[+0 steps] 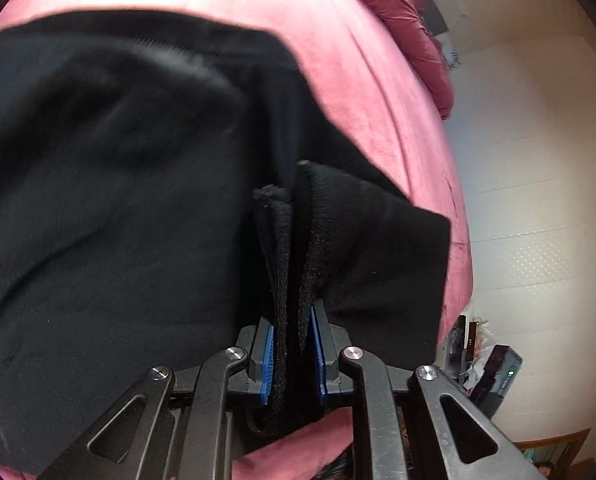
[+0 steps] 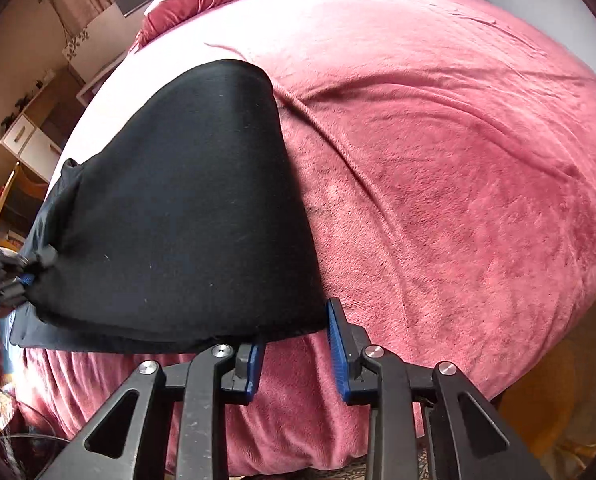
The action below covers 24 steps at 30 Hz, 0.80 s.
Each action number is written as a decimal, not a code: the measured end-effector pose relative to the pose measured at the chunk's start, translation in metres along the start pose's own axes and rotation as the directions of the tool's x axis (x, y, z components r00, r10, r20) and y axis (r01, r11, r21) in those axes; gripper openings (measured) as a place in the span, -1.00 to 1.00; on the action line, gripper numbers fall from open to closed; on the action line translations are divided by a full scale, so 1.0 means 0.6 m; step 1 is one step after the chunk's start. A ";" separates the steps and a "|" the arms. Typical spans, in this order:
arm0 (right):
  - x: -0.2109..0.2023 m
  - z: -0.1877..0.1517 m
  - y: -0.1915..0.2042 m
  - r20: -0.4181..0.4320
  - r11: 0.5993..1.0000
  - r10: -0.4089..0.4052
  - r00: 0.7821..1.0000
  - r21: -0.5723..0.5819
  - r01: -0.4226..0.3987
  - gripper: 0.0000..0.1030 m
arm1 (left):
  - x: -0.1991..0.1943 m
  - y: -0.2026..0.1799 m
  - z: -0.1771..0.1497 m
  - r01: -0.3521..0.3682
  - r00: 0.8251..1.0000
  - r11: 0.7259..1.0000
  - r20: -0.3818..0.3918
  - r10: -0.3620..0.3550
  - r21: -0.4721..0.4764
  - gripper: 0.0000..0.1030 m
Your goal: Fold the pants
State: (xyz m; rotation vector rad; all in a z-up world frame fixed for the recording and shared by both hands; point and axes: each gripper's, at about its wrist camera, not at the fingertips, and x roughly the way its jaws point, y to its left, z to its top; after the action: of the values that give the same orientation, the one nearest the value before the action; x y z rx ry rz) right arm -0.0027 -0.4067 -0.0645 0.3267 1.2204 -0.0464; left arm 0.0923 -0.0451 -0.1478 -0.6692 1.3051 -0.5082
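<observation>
While the left gripper pinches a doubled edge of the black fleece pants on the pink plush bedspread, only the right wrist view shows the right gripper standing open, empty, at the pants' near corner.

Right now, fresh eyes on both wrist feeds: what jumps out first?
The black pants spread over the pink blanket that covers the bed. In the left wrist view the left gripper has its jaws clamped on a bunched black edge. The right gripper sits at the pants' near corner, jaws apart, pink blanket showing between them.
</observation>
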 end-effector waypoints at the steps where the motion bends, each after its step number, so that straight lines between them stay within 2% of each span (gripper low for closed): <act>1: 0.000 0.000 0.001 -0.005 1.000 0.001 1.000 -0.005 -0.001 -0.43 | 0.000 0.005 -0.004 0.011 1.000 1.000 0.012 -0.011 -0.001 -0.69; 3: -0.001 0.002 0.002 -0.022 1.000 0.000 1.000 -0.016 0.000 -0.37 | -0.002 -0.001 -0.014 -0.002 1.000 1.000 0.023 0.002 0.022 -0.62; 4: -0.005 0.000 0.004 -0.030 1.000 -0.008 1.000 -0.027 0.007 -0.26 | -0.006 -0.006 -0.017 -0.018 0.999 0.999 0.030 0.017 0.038 -0.61; 5: -0.010 0.000 0.003 -0.035 0.999 -0.018 0.999 -0.044 0.017 -0.10 | -0.008 -0.019 -0.021 -0.045 0.998 0.997 0.046 0.042 0.062 -0.50; 6: -0.018 0.000 0.002 -0.041 0.998 -0.022 0.999 -0.063 0.019 -0.02 | -0.015 -0.027 -0.021 -0.075 0.996 0.994 0.064 0.070 0.084 -0.40; 7: -0.028 0.000 0.001 -0.039 0.997 -0.019 0.999 -0.079 0.016 0.08 | -0.020 -0.033 -0.020 -0.090 0.994 0.992 0.076 0.083 0.093 -0.37; 11: -0.073 0.022 -0.003 0.022 0.995 -0.020 1.000 -0.100 0.022 0.18 | -0.033 -0.031 -0.002 -0.032 0.996 0.999 0.090 0.029 0.035 0.01; 14: -0.095 0.064 0.009 0.092 0.997 0.012 0.996 -0.076 -0.005 0.19 | -0.026 -0.021 0.023 -0.006 0.997 0.999 0.076 0.010 -0.050 0.04; 18: -0.089 0.122 0.033 0.147 0.996 0.090 0.985 -0.035 -0.085 0.15 | -0.023 -0.015 0.046 -0.018 0.996 0.996 0.081 0.025 -0.088 0.01; 20: -0.077 0.156 0.059 0.151 0.990 0.142 0.978 -0.028 -0.139 -0.06 | -0.030 -0.014 0.046 -0.023 0.996 0.997 0.085 0.029 -0.075 -0.01; 21: -0.067 0.171 0.072 0.152 0.989 0.146 0.978 -0.036 -0.142 -0.08 | -0.032 -0.016 0.046 -0.025 0.995 0.998 0.091 0.030 -0.056 -0.27; 22: -0.063 0.181 0.087 0.158 0.990 0.135 0.978 -0.047 -0.129 -0.10 | -0.032 -0.022 0.046 -0.034 0.995 0.999 0.097 0.037 -0.028 -0.44; 24: -0.038 0.200 0.105 0.143 0.990 0.132 0.981 -0.057 -0.125 -0.15 | -0.032 -0.036 0.045 -0.064 0.992 0.997 0.109 0.060 0.035 -0.67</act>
State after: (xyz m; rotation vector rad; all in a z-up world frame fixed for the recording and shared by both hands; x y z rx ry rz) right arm 0.1121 -0.3826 0.0066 0.3539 1.0510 0.0699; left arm 0.1153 -0.0429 -0.1160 -0.6139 1.2079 -0.4395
